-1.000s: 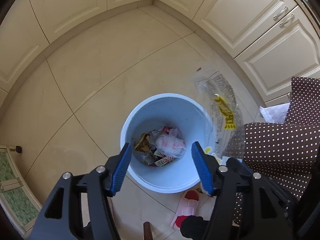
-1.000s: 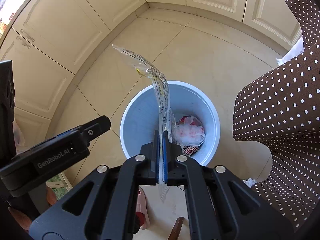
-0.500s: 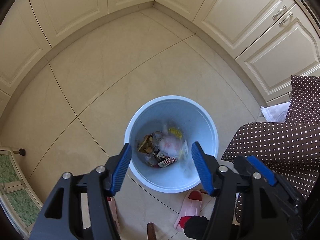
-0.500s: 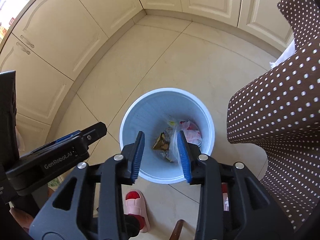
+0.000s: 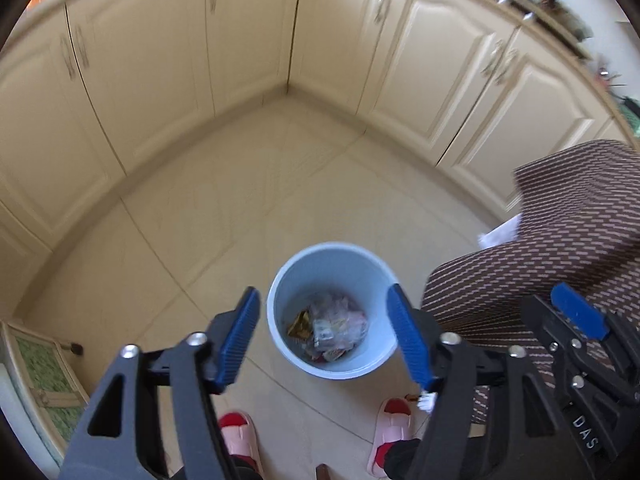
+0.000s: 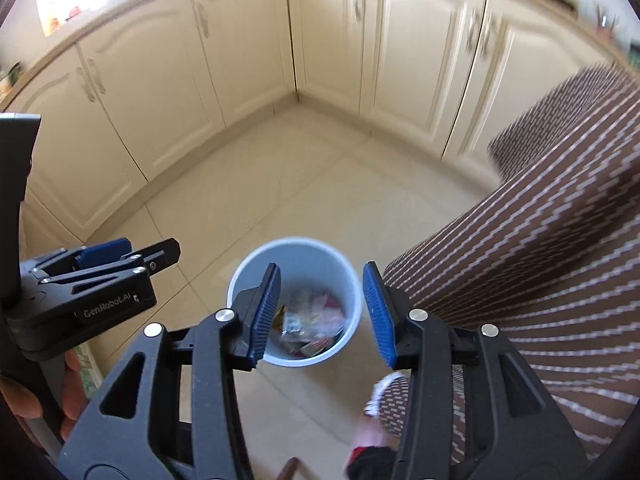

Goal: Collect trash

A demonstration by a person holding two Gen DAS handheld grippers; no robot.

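Right gripper (image 6: 322,314) fingers spread, empty, above pale blue bin (image 6: 256,276) of trash (image 6: 310,326).

A pale blue bin (image 5: 332,276) stands on beige floor tiles (image 5: 240,200) beside brown, white-dotted cloth (image 5: 560,248).

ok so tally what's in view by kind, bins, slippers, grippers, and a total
bins: 1, the light blue bin with wrappers heaped inside
slippers: 2, left slipper and right slipper
grippers: 2, left gripper and right gripper, both open and empty
total: 5
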